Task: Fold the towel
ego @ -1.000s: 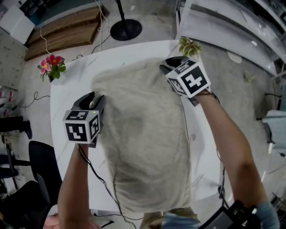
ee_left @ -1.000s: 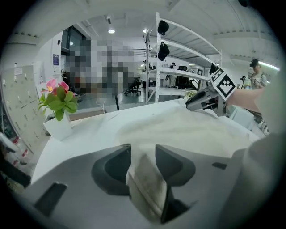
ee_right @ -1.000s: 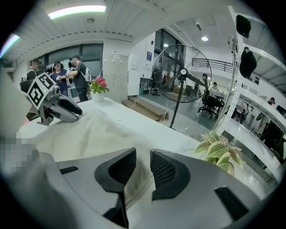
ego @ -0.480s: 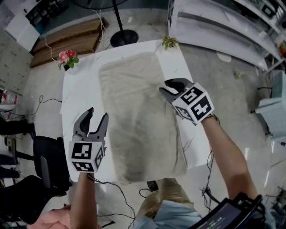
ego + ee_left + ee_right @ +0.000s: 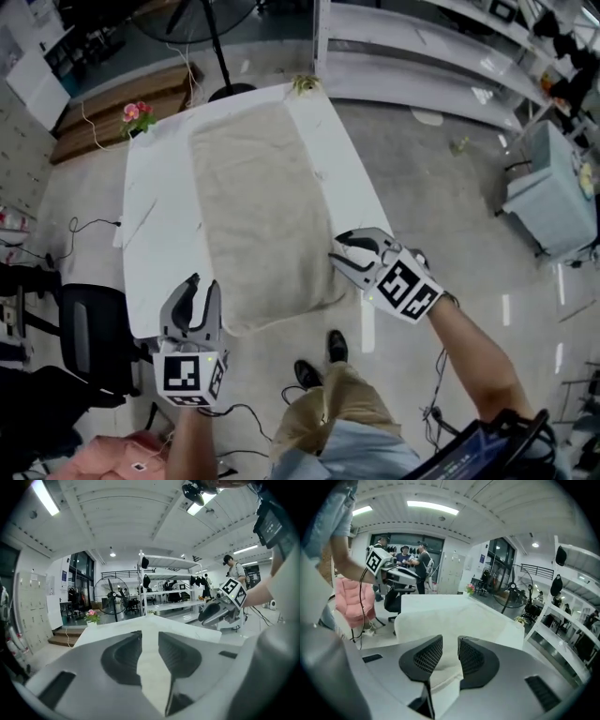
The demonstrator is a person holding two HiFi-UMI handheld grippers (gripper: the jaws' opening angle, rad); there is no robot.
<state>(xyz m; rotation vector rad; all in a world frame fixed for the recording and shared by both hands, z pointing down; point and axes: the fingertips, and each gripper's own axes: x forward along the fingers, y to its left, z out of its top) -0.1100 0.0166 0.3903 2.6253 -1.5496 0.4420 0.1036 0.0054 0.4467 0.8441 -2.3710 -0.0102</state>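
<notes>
One second before, both grippers were far over the white table at the towel, which hung crumpled over the near edge. Now the towel [image 5: 262, 206] lay flat and long on the table [image 5: 155, 216], with only its near end a little over the edge. The left gripper [image 5: 204, 283] had come back past the near left corner, its jaws just closing somewhat but apart and empty, and the right gripper [image 5: 337, 248] had drawn back just beside the towel's near right corner, released, its pads not pressing the cloth.
</notes>
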